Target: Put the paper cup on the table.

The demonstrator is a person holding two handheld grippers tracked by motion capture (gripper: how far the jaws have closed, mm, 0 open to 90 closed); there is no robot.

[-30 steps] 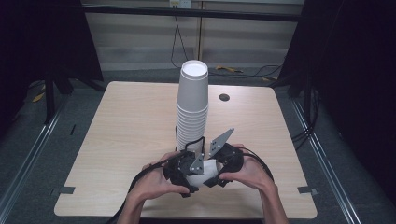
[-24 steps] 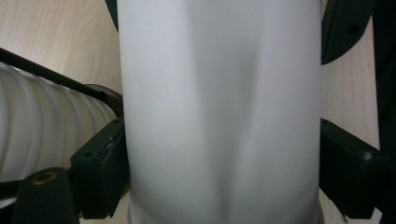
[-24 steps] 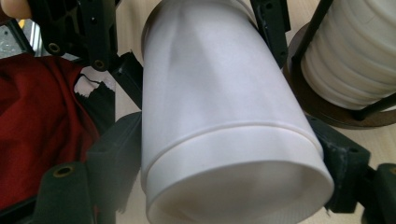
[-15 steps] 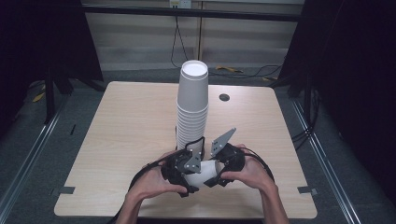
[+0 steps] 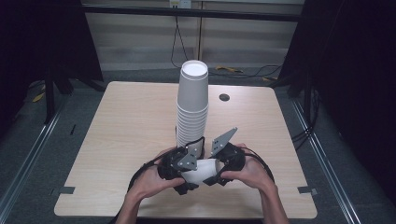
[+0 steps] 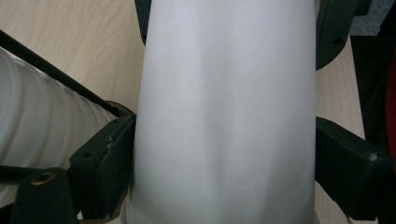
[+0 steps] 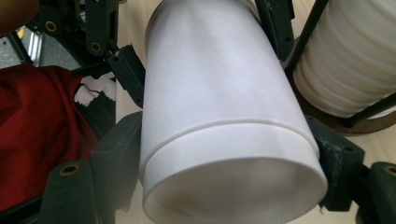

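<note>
Near the front edge of the pale wooden bench (image 5: 116, 140), two hands are holding a white paper cup (image 5: 201, 170) on its side between the two grippers. The left gripper (image 5: 187, 168) is pinching the cup's body, both black jaws pressing its sides after just closing a little further. The right gripper (image 5: 215, 171) is clamping the cup at its wider end, a jaw against each side. Just behind them, a tall stack of white paper cups (image 5: 191, 107) is standing upright on the bench.
</note>
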